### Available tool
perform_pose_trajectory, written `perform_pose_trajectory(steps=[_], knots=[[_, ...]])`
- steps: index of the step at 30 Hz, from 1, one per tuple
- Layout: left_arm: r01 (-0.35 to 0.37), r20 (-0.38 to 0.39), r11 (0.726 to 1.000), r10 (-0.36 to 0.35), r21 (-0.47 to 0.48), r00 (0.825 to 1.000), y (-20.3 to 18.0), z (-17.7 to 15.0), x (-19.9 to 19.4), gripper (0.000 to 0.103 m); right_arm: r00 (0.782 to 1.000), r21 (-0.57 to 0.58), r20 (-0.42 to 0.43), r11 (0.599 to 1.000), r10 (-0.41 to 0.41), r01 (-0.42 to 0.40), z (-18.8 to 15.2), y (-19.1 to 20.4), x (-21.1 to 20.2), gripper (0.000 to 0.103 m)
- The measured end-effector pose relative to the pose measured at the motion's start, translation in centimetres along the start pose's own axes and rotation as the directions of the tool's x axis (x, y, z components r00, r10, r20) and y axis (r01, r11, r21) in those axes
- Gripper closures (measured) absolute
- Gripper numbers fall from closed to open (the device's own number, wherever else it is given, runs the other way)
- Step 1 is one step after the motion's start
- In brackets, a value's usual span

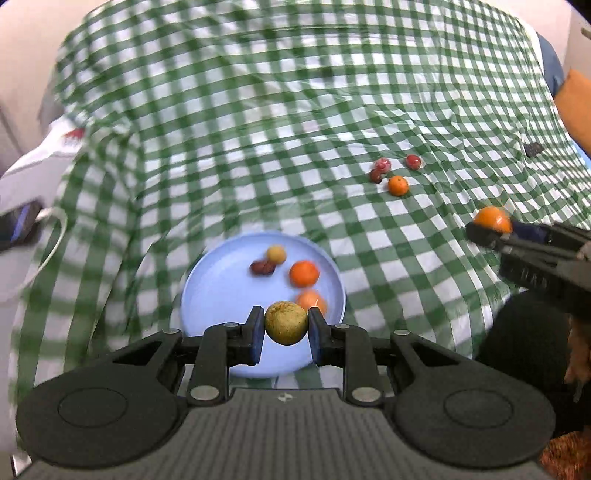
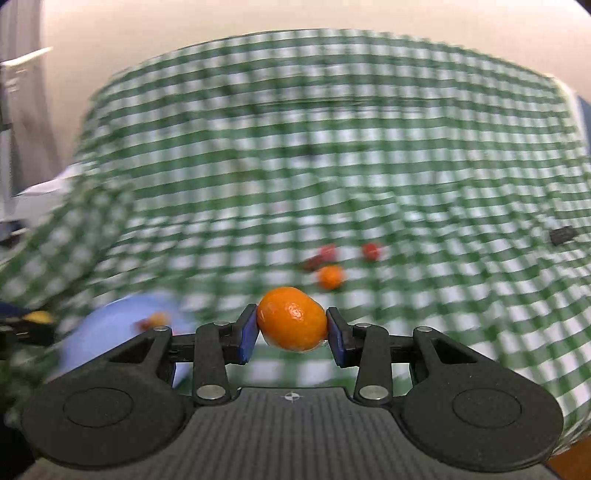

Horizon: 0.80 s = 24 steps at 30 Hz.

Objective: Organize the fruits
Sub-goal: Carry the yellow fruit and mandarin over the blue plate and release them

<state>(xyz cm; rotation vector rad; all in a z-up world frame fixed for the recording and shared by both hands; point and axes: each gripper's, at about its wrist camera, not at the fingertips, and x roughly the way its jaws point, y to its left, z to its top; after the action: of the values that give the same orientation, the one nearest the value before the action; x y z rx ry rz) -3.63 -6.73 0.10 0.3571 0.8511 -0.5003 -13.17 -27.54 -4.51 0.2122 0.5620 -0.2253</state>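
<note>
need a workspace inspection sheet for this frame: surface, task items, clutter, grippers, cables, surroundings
Surface: green checked cloth, wrinkled.
Job's things: blue plate holding fruits; loose orange and three red fruits on the cloth.
Clutter: small dark object on the cloth.
Grippers: left gripper shut on yellow-brown fruit over the plate; right gripper shut on held orange.
Cables: white cable, left edge.
Surroundings: pale wall.

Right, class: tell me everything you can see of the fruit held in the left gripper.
The yellow-green fruit is round, with a dull, speckled, slightly rough skin. It is clamped at its two sides between the blue-padded jaws of the left gripper, held above the near edge of the light blue plate.
</note>
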Motion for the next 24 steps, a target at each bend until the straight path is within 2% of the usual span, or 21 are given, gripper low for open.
perform_pose_trajectory(steps=[5,9,13,24], knots=[[-0.012,0.027,0.998,0.013,-0.056,1.000,2.0,-3.0,-2.5,0.076,0.992,-0.092,-0.030,0.988,0.125,-0.127,-0.5,5.6,-2.3,0.062],[-0.015,0.056,0.995,0.021,-0.094,0.998,3.2,-4.5,-3.8,0.076,0.983,-0.145,-0.056,0.973,0.174,-0.181,-1.0,8.5,-3.7,0.062],[-0.004,0.081,0.992,0.014,-0.123,0.997,3.9,-5.1,-4.6,0.076,0.981,-0.174,-0.070,0.967,0.179,-0.188,-1.4,10.0,-4.8,0.062],[0.006,0.112,0.988,0.012,-0.155,0.994,4.5,-5.2,-5.1,0.076,0.982,-0.189,-0.078,0.964,0.174,-0.186,-1.5,10.2,-5.2,0.062]])
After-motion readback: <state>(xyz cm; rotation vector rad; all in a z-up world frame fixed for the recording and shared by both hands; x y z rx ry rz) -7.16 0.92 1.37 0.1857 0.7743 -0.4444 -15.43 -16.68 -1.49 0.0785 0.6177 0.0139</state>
